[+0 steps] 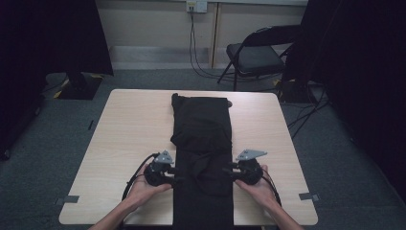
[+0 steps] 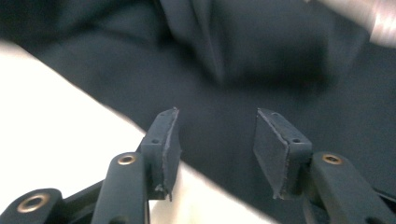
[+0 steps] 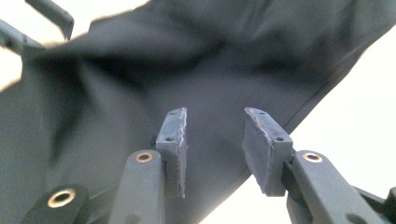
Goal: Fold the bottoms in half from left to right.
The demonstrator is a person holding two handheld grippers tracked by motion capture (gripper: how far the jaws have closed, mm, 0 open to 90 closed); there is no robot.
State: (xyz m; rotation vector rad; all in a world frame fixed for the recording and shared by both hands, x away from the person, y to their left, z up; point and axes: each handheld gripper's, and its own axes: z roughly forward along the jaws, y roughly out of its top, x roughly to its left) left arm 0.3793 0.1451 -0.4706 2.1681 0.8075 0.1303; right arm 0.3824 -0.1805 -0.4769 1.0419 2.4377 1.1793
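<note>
A black garment (image 1: 203,139), long like folded trousers, lies down the middle of the pale wooden table (image 1: 129,129) and hangs over its near edge. My left gripper (image 1: 179,175) sits at the cloth's left edge near the table front, held in a hand. In the left gripper view its jaws stand apart over the dark cloth (image 2: 261,70), with nothing pinched between the pads (image 2: 275,149). My right gripper (image 1: 226,170) faces it at the cloth's right edge. Its jaws are also apart above the garment (image 3: 140,84), and the pads (image 3: 173,140) are bare.
A black folding chair (image 1: 256,55) stands behind the table at the right, with cables trailing on the grey carpet. A dark stand base (image 1: 79,86) sits at the back left. Black curtains hang on both sides. Tape strips (image 1: 309,196) mark the table's near corners.
</note>
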